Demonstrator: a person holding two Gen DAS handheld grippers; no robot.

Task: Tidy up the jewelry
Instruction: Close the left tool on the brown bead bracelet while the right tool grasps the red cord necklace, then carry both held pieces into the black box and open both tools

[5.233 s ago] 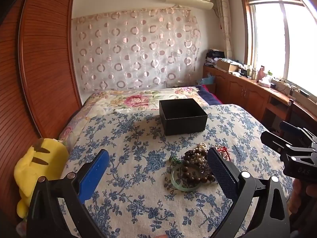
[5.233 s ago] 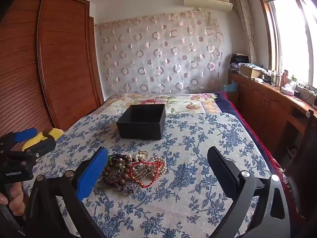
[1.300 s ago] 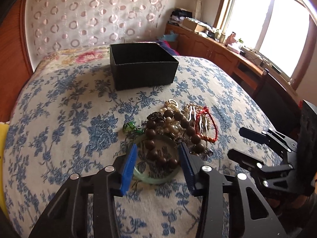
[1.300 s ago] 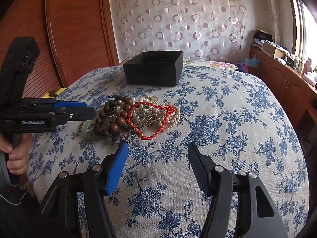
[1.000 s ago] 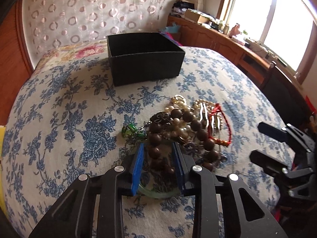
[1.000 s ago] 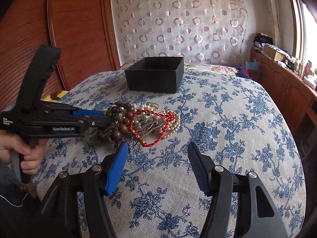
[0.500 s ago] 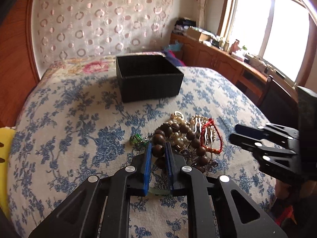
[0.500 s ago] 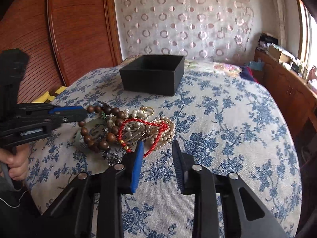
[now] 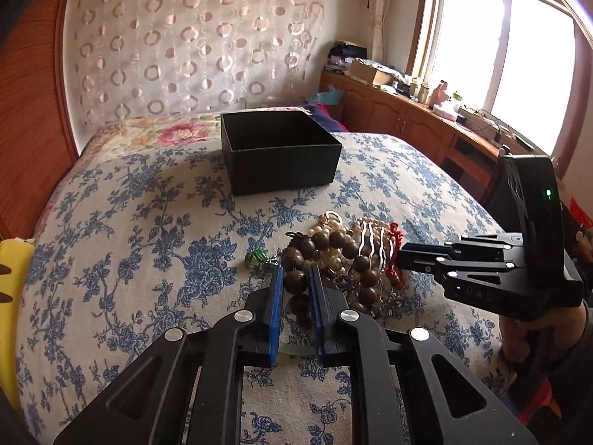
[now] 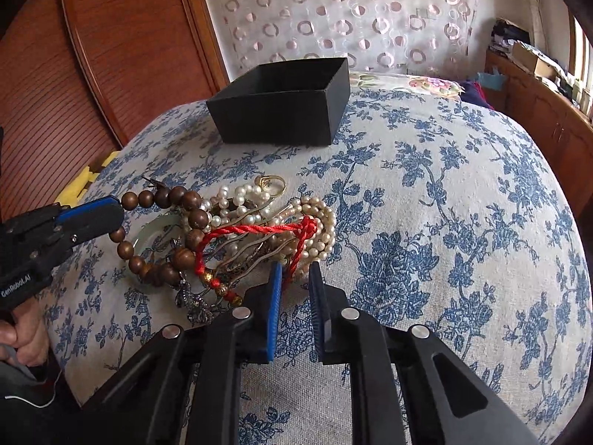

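Observation:
A tangle of jewelry lies on the flowered bedspread: brown wooden beads [image 9: 335,244], pearls [image 10: 318,218], a red cord bracelet [image 10: 259,230], a pale green bangle [image 10: 148,231]. My left gripper [image 9: 295,278] is shut on the brown bead string and lifts one end of it; it also shows in the right wrist view [image 10: 111,211]. My right gripper [image 10: 294,274] is nearly closed around the red cord's near loop, pads close beside it. An open black box [image 9: 278,155] stands beyond the pile and shows in the right wrist view [image 10: 281,118] too.
A yellow plush toy [image 9: 11,259] lies at the bed's left edge. A wooden wardrobe [image 10: 111,55] stands left. Wooden cabinets [image 9: 407,122] under the window run along the right. The bedspread [image 10: 444,204] spreads right of the pile.
My left gripper has closed on the bead string and raised it. My right gripper has narrowed and moved forward onto the red cord.

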